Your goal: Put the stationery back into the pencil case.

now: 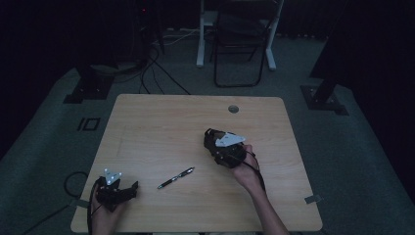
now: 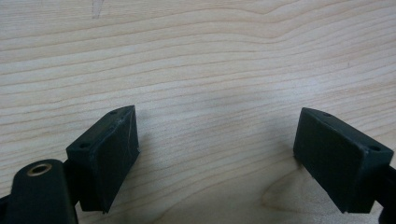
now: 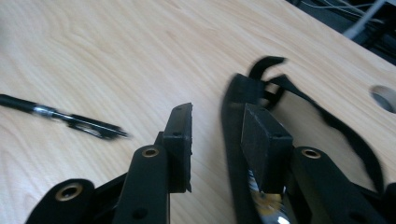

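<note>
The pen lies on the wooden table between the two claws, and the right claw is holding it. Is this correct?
Not quite. The pen does lie on the wooden table between the two claws, but the right claw is not holding it. The right gripper view shows the pen apart, off to the side of its jaws, with only bare wood between them.

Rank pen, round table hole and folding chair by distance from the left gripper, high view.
From the left gripper, at the table's near left corner:
1. Pen: just to its right, lying on the table's near half.
2. Round hole: in the tabletop near the far edge, right of centre.
3. Folding chair: on the floor beyond the far edge.
</note>
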Available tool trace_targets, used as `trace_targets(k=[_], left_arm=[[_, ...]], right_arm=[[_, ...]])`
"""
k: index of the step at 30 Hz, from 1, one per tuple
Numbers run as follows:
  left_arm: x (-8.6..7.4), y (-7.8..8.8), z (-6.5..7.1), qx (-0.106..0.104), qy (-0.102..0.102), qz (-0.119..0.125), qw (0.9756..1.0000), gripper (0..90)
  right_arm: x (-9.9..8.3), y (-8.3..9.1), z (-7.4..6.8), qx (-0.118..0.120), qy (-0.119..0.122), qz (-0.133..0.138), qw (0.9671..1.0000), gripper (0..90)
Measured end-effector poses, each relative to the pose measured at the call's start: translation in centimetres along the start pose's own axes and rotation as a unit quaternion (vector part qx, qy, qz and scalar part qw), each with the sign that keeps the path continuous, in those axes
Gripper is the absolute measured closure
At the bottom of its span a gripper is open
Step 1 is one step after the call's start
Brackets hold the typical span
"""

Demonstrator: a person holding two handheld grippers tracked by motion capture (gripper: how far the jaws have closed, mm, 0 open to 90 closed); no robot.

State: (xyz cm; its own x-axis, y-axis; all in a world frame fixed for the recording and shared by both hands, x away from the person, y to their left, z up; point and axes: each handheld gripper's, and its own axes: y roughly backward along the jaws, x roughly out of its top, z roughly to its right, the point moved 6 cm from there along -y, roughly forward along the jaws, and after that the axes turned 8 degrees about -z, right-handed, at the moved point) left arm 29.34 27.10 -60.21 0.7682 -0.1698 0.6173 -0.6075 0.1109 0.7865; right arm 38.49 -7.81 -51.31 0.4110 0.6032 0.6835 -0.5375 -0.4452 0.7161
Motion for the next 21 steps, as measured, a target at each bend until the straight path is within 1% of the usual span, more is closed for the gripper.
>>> trace_targets(k=[3, 9, 12, 21], left_arm=[[0.0, 0.0, 0.0, 0.0, 0.0, 0.0, 1.0, 14.4], [0.0, 0.0, 0.0, 0.0, 0.0, 0.0, 1.0, 14.4], [0.0, 0.0, 0.0, 0.0, 0.0, 0.0, 1.0, 14.4], [0.0, 0.0, 0.0, 0.0, 0.0, 0.0, 1.0, 14.4]], right_arm=[[0.3, -0.5, -1.0, 0.009, 0.01, 0.002, 0.9999, 63.3], [1.1, -1.7, -2.7, 0.028, 0.02, 0.007, 0.9994, 62.9], [1.4, -2.2, -3.5, 0.036, 0.022, 0.005, 0.9991, 62.3], [2.0, -4.1, -5.6, 0.059, 0.039, -0.002, 0.9975, 62.2]])
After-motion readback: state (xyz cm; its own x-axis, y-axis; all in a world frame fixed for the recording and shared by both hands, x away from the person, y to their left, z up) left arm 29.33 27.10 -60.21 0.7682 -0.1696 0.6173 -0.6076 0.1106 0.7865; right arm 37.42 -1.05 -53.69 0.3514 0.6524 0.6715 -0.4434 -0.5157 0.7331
